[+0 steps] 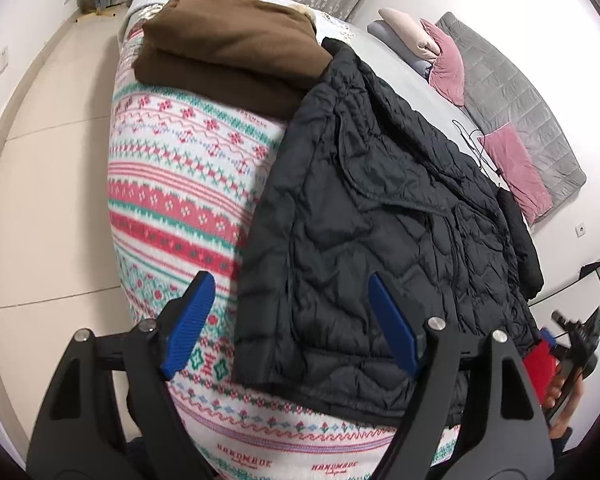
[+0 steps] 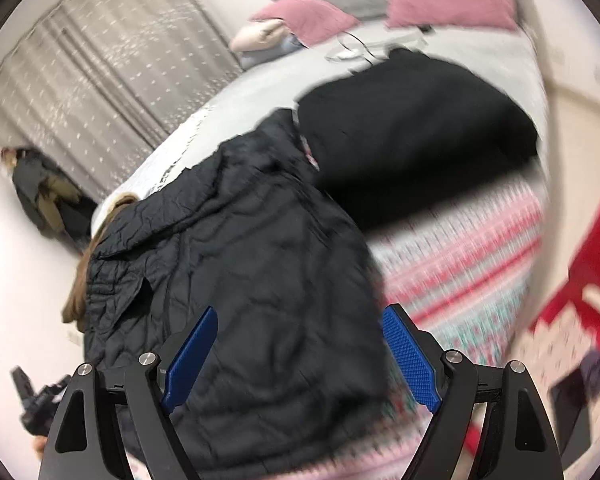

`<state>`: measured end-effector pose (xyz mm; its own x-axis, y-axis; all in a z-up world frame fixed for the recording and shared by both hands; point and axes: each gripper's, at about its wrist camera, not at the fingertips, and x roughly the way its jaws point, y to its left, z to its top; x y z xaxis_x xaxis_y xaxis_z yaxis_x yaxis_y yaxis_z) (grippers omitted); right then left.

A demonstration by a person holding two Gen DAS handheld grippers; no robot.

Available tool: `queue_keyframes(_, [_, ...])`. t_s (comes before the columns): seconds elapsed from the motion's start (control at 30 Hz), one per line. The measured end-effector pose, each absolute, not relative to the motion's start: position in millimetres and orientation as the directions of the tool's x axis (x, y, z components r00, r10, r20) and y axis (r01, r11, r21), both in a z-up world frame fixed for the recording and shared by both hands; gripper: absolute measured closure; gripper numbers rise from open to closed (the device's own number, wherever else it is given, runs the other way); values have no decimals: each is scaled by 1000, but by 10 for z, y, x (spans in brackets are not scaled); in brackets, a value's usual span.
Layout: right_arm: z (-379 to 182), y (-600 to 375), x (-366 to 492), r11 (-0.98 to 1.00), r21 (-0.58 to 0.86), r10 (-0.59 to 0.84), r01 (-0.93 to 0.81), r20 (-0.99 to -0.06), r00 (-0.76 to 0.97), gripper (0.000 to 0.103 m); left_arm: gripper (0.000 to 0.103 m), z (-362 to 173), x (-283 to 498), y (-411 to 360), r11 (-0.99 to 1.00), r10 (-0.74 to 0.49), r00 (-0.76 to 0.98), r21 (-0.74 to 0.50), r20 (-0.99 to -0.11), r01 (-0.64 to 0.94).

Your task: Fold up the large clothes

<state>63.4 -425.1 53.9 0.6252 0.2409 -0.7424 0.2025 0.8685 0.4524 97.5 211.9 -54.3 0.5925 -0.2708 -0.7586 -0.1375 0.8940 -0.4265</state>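
A black quilted jacket [image 1: 380, 232] lies folded on the patterned blanket [image 1: 172, 184] of the bed. My left gripper [image 1: 288, 300] is open and empty, hovering above the jacket's near left edge. The same jacket shows in the right wrist view [image 2: 252, 248], which is blurred by motion. My right gripper [image 2: 300, 336] is open and empty above the jacket's near end. It also shows in the left wrist view [image 1: 568, 344] at the far right, held by a hand. A folded brown garment [image 1: 228, 60] lies beyond the jacket.
A folded black garment [image 2: 412, 120] lies on the bed to the right of the jacket. Pink pillows [image 1: 516, 168] and a grey quilt [image 1: 516, 92] sit at the head of the bed. A cable [image 1: 476, 144] lies near them. Tiled floor [image 1: 44, 184] runs along the left.
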Motion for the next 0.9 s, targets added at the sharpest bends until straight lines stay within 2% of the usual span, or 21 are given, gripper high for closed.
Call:
queue_keyframes(0.13, [279, -4505, 405, 817, 500, 262, 287, -765, 588, 17, 24, -593, 939, 2117, 875, -291, 588, -458, -755, -155])
queue_keyframes(0.27, [178, -4565, 354, 788, 545, 306, 288, -752, 584, 17, 28, -678, 940, 2104, 860, -303, 572, -477, -762, -180])
queue_keyframes(0.5, [13, -4477, 474, 765, 565, 338, 309, -761, 553, 20, 28, -763, 928, 2086, 844, -328, 581, -507, -745, -173])
queue_keyframes(0.6, [21, -4416, 501, 778, 550, 327, 304, -767, 552, 38, 28, -780, 942, 2053, 846, -327, 582, -505, -744, -170])
queue_keyframes(0.67, [-9, -4385, 522, 786, 533, 316, 312, -781, 538, 61, 33, -819, 973, 2018, 862, -308, 570, -477, -762, -172])
queue_keyframes(0.7, [-36, -4376, 531, 787, 528, 315, 318, -788, 528, 67, 41, -856, 990, 2002, 866, -301, 558, -466, -773, -179])
queue_keyframes(0.77, [-94, -4358, 547, 787, 524, 320, 326, -799, 509, 86, 54, -921, 1019, 1986, 867, -301, 537, -461, -788, -191])
queue_keyframes(0.87, [-73, -4336, 536, 803, 502, 297, 320, -804, 515, 93, 73, -946, 1033, 1949, 871, -304, 526, -456, -794, -184])
queue_keyframes(0.9, [-58, -4336, 522, 807, 498, 291, 317, -803, 520, 94, 83, -935, 1025, 1939, 871, -310, 527, -459, -792, -177])
